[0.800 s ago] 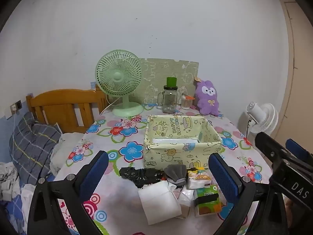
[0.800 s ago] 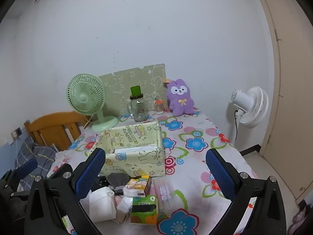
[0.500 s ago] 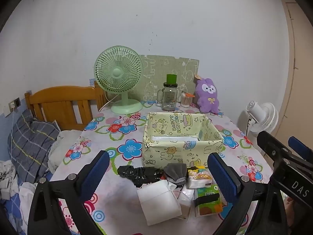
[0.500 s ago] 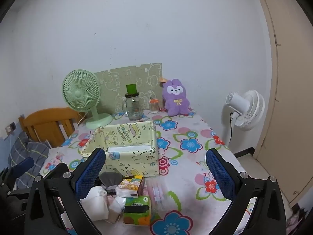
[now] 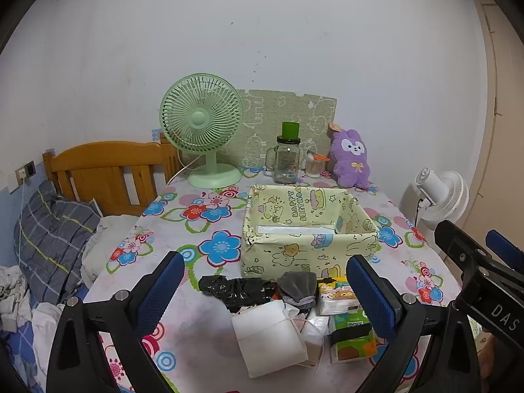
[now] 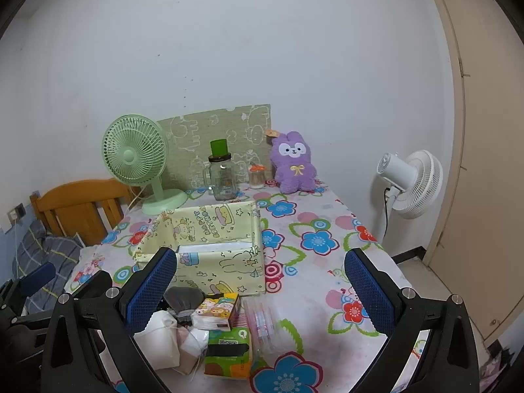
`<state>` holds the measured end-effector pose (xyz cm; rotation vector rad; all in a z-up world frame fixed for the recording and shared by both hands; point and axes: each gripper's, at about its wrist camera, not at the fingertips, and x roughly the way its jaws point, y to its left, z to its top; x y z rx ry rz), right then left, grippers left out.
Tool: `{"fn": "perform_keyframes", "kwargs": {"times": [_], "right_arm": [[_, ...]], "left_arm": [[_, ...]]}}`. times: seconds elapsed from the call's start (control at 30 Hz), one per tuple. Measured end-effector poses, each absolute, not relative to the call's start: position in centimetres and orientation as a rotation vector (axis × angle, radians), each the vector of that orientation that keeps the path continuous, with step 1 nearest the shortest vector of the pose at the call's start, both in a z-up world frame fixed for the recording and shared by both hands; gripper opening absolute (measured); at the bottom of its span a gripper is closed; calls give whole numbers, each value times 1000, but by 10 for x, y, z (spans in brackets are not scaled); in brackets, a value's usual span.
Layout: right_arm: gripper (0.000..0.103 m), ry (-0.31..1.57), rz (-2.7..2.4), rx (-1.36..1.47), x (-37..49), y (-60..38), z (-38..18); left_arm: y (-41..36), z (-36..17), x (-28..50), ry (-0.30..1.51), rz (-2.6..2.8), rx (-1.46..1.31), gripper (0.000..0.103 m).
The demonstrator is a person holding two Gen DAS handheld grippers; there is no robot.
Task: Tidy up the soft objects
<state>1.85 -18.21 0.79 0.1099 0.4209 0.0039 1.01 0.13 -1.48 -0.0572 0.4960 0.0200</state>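
Both the left tongs [image 5: 263, 290] and the right tongs [image 6: 260, 283] are wide and hold nothing. The soft things [image 5: 294, 314] lie in a heap at the bottom middle, on the bench [image 5: 196, 337] just below the yellow box [image 5: 304, 249]. The pile's right end hides behind a blue pad. The pile runs left to right.

Fuzzy purple plush rabbit [image 5: 351, 159]

A plain white wall [image 5: 262, 32] is seen behind the counter [image 6: 311, 262] with its flowered cloth, a wooden headboard [image 5: 108, 170] and bedding [image 5: 49, 229] are set to its left, and a white standing fan [image 6: 409, 183] is placed before a beige door [image 6: 484, 163].
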Motion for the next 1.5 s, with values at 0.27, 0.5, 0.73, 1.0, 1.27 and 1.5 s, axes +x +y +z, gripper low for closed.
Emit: {"fn": "perform_keyframes", "kwargs": {"times": [0.27, 0.5, 0.73, 1.0, 1.27, 1.5], "right_arm": [[103, 428, -12, 111, 18, -183, 6], [103, 425, -15, 109, 18, -183, 6], [103, 425, -10, 104, 18, -182, 8], [103, 425, -15, 100, 17, -182, 8], [103, 424, -12, 90, 15, -181, 8], [103, 423, -9, 91, 15, -181, 9]], "left_arm": [[1, -15, 9, 500, 16, -61, 100], [0, -13, 8, 499, 11, -59, 100], [-3, -12, 10, 501, 8, -54, 100], [-1, -9, 10, 502, 7, -54, 100], [-1, -9, 10, 503, 7, -51, 100], [-1, -9, 9, 502, 6, -50, 100]]}}
